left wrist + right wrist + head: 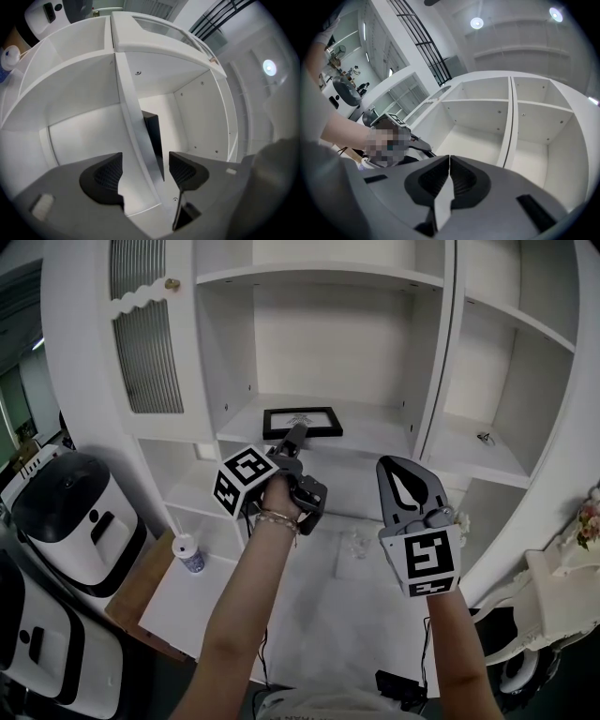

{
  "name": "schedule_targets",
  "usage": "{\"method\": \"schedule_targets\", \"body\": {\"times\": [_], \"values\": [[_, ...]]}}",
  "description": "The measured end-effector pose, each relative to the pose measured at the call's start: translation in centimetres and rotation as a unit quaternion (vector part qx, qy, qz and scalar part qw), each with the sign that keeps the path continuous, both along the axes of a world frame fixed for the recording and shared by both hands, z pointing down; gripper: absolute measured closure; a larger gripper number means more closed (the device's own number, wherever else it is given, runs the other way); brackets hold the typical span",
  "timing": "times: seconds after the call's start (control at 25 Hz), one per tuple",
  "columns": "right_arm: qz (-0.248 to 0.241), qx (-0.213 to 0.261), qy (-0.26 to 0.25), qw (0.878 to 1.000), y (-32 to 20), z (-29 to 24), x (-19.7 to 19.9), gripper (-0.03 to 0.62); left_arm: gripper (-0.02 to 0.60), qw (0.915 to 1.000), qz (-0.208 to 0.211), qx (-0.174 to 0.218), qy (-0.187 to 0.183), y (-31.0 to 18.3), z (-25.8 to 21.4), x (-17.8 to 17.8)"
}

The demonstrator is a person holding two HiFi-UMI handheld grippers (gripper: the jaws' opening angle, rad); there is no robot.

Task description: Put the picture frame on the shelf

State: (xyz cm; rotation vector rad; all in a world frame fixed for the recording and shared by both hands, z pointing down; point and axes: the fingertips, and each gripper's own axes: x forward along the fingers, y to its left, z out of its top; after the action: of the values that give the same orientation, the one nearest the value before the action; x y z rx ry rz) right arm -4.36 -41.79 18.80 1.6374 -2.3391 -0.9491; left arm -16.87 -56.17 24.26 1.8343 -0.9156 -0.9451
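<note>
The black picture frame [302,422] with a pale print rests on the middle shelf board [375,439] of the white cabinet. My left gripper [297,436] is just in front of the frame's near edge, jaws open and apart from it. In the left gripper view the frame [153,133] shows edge-on against the shelf board [133,131], beyond the open gripper [145,171], with nothing between the pads. My right gripper [410,486] hangs lower right, below the shelf, shut and empty. In its own view the right gripper [449,176] has its jaws pressed together.
A ribbed-glass cabinet door [145,334] stands at upper left. The right compartment holds a small dark object [485,438]. Below are a white tabletop [319,615] with a small glass piece [354,542], a bottle [190,554] and white machines [70,512] at left.
</note>
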Motion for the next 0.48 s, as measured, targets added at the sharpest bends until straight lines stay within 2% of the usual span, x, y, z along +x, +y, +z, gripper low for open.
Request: {"method": "schedule_targets", "body": {"times": [0.16, 0.32, 0.48], "values": [[-0.005, 0.001, -0.010, 1.000, 0.1, 0.1, -0.1, 0.583, 0.288, 0.9988, 0.001, 0.046, -0.020, 2.0, -0.4, -1.1], [-0.006, -0.009, -0.025, 1.000, 0.1, 0.7, 0.1, 0.583, 0.288, 0.9970, -0.004, 0.068, -0.036, 3.9, 0.0, -2.2], [-0.003, -0.014, -0.050, 0.999, 0.1, 1.3, 0.9, 0.583, 0.288, 0.9899, -0.004, 0.107, -0.093, 5.9, -0.1, -2.5]]}}
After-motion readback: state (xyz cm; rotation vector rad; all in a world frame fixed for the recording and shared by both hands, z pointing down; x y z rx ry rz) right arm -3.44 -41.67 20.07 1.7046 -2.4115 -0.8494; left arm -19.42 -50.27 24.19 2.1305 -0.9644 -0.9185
